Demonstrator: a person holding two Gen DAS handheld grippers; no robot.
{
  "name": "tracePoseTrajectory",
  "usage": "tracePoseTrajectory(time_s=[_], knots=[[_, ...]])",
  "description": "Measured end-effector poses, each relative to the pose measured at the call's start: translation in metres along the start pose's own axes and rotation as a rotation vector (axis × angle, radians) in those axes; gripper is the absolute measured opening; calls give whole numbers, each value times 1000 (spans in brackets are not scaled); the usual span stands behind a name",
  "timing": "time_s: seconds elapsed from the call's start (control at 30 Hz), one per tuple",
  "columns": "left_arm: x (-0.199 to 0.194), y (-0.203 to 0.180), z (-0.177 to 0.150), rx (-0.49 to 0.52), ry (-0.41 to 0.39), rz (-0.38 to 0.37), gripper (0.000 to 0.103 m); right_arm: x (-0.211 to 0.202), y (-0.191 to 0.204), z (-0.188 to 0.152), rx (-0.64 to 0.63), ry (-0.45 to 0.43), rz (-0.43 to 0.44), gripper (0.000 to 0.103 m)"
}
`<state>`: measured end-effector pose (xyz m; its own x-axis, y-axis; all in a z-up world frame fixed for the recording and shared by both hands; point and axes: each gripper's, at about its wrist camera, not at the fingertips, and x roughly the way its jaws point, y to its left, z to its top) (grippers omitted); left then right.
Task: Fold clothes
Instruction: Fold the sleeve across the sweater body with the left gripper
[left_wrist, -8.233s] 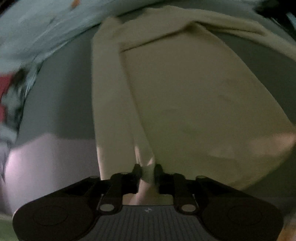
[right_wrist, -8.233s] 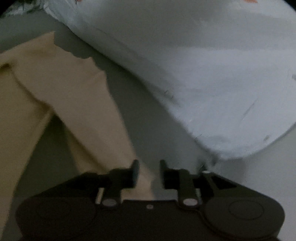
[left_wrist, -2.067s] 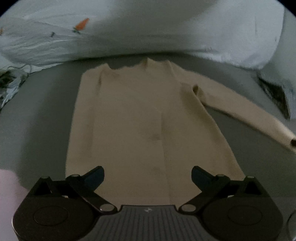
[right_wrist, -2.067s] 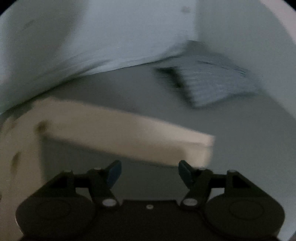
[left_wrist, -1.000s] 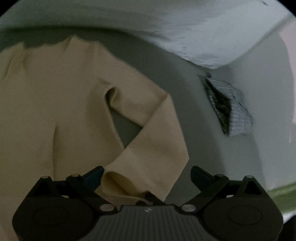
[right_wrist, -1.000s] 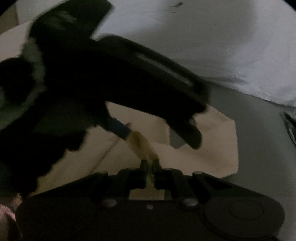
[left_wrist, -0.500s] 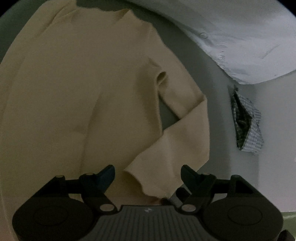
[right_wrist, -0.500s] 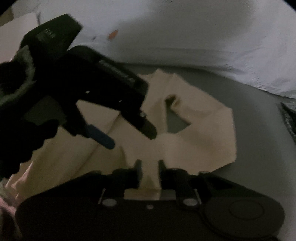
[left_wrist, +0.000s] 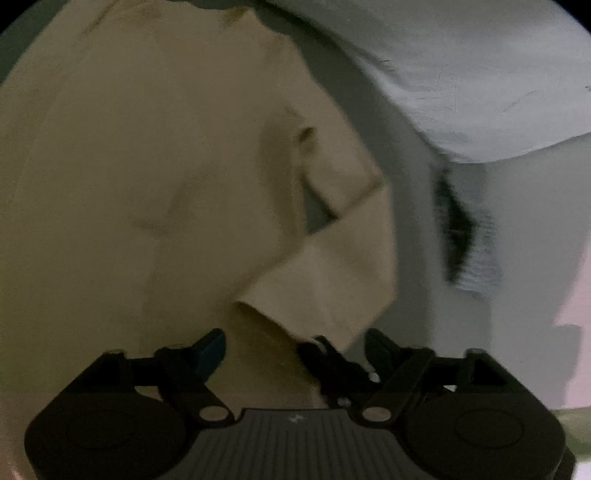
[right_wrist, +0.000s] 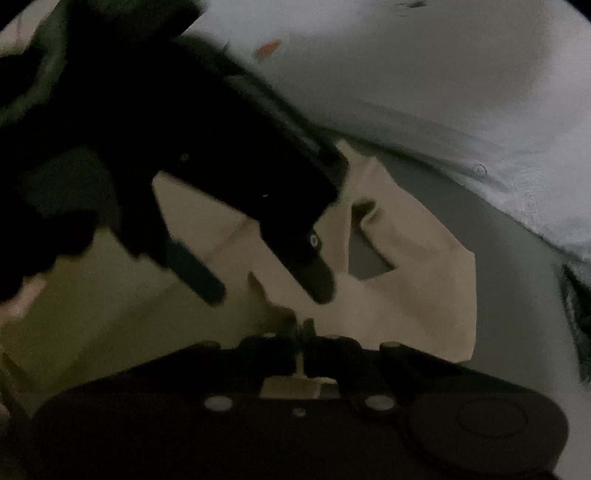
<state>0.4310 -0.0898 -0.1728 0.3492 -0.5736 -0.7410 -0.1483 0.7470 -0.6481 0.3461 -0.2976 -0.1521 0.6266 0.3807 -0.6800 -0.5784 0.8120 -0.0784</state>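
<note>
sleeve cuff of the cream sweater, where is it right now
The sleeve cuff is pinched in the right gripper, folded back over the cream sweater, just below the open left gripper.

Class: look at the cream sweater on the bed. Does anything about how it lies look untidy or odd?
Yes. The sleeve is bent back at an angle, leaving a gap beside the body of the cream sweater, and its cuff curls up.

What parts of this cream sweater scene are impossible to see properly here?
- Sweater hem and far sleeve: left wrist view, cut off by the frame edge.
- Sweater body: right wrist view, blocked by the left gripper.
- Checked cloth: left wrist view, motion-blurred.
- Cuff: right wrist view, mostly buried between the right gripper's shut fingers.
</note>
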Motion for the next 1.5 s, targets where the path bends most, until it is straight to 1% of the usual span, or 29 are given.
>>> tracePoseTrajectory(time_s=[0.03,0.13,0.27,0.3,0.37,0.4,0.47,0.5,0.53,0.57,0.6,0.63,0.7,0.83,0.87,0.9,0.93,0.97,1.03,1.13,1.17,1.2,1.23,1.3,1.33,1.37,1.4,1.5], knots=[[-3,-1,-2,2,-10,-21,92,-5,-4,2,40,-13,13,2],[-3,-4,-5,10,-20,-31,93,-17,-12,6,112,-49,37,2],[1,-4,-3,-4,-14,-12,93,-27,-12,5,105,-76,58,2],[4,-4,-2,-20,-13,-2,93,-24,-12,3,101,-82,66,2],[12,0,4,-68,-4,-9,89,-21,-13,2,90,-92,76,2],[15,2,6,-95,0,-20,85,-24,-11,2,85,-94,75,2],[20,8,8,-156,8,-46,58,-29,-7,0,81,-96,78,3],[22,11,8,-183,12,-57,51,-30,-6,-1,83,-96,80,3],[22,12,8,-183,7,-49,33,-27,-11,-1,89,-96,80,3],[21,12,7,-181,2,-39,12,-24,-15,-1,96,-96,80,3],[20,11,6,-164,-5,-20,8,-26,-16,-2,104,-97,78,3],[19,9,5,-148,-13,-4,8,-27,-17,-2,112,-98,76,3],[16,8,4,-134,-39,-3,4,-27,-18,-3,126,-97,79,3],[3,0,6,-86,-91,14,2,-29,-15,-5,137,-87,83,5],[-2,-2,8,-70,-102,14,2,-35,-12,-3,143,-86,76,14],[-6,-4,11,-53,-114,15,2,-37,-12,-5,162,-83,64,30],[-12,-5,15,-38,-129,14,2,-37,-12,-7,187,-78,50,37],[-18,-5,19,-22,-143,13,2,-36,-14,-11,217,-68,37,42],[-27,-5,28,-2,-163,14,2,-27,-18,-19,293,-3,4,43],[-37,2,43,5,-167,17,2,-1,-20,-31,380,150,-106,43],[-40,5,49,4,-165,15,2,5,-20,-35,406,176,-120,45],[-41,9,56,0,-161,9,2,5,-17,-35,417,151,-130,43],[-43,13,60,-4,-155,3,2,7,-14,-33,416,158,-135,42],[-43,20,77,-41,-140,-28,2,10,-4,-26,383,168,-139,8],[-47,22,85,-74,-142,-67,2,11,1,-23,370,173,-157,7],[-52,23,93,-105,-146,-107,2,12,6,-20,355,178,-174,3],[-61,21,103,-120,-176,-149,2,13,12,-15,333,184,-193,3],[-128,19,133,-111,-311,-291,2,1,34,3,243,159,-271,3]])
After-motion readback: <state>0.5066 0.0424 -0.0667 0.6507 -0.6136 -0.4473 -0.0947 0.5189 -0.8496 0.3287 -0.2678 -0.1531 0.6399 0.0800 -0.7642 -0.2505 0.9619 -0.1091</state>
